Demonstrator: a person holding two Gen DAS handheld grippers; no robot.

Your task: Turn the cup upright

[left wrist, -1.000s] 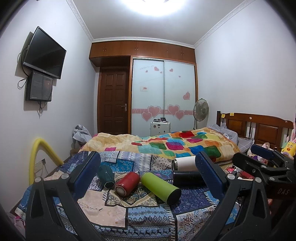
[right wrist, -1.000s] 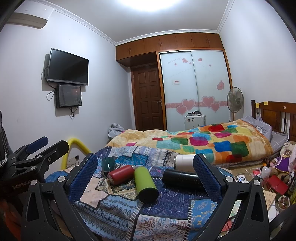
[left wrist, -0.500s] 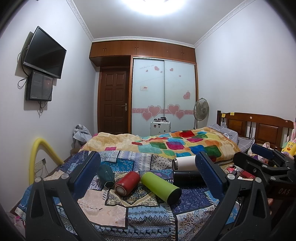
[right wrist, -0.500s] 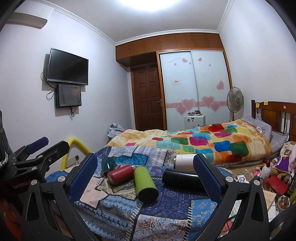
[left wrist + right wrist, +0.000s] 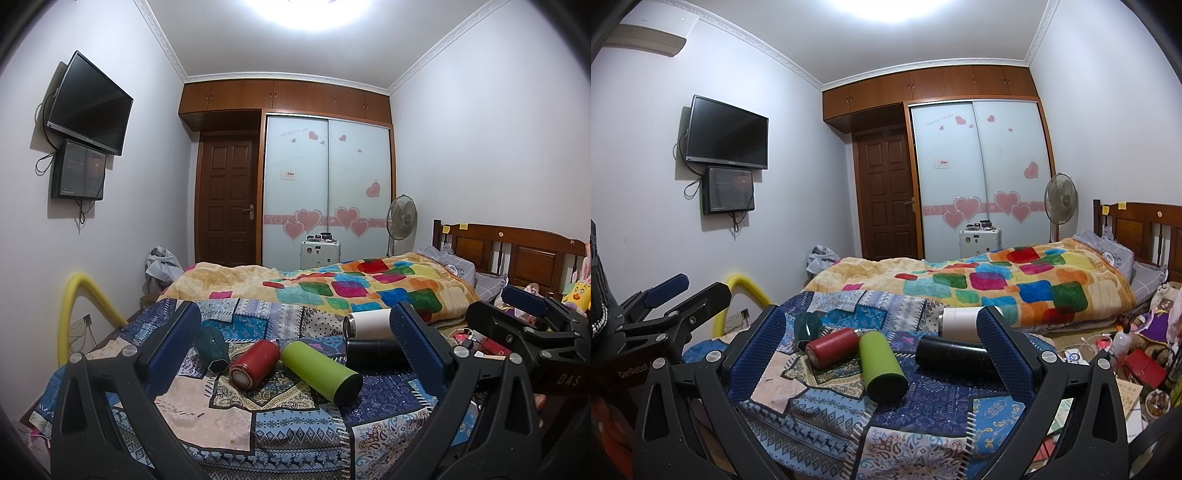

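I hold my left gripper (image 5: 295,347) and right gripper (image 5: 881,349) spread wide, gripping nothing, above the patchwork quilt (image 5: 236,413). On it five cups lie toppled: green tumbler (image 5: 320,371) centre, red cup (image 5: 255,363) touching its left, teal (image 5: 213,349), black (image 5: 951,354), white (image 5: 960,323).

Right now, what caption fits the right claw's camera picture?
Open right claw faces five cups lying sideways on a patchwork blanket, green cup nearest.
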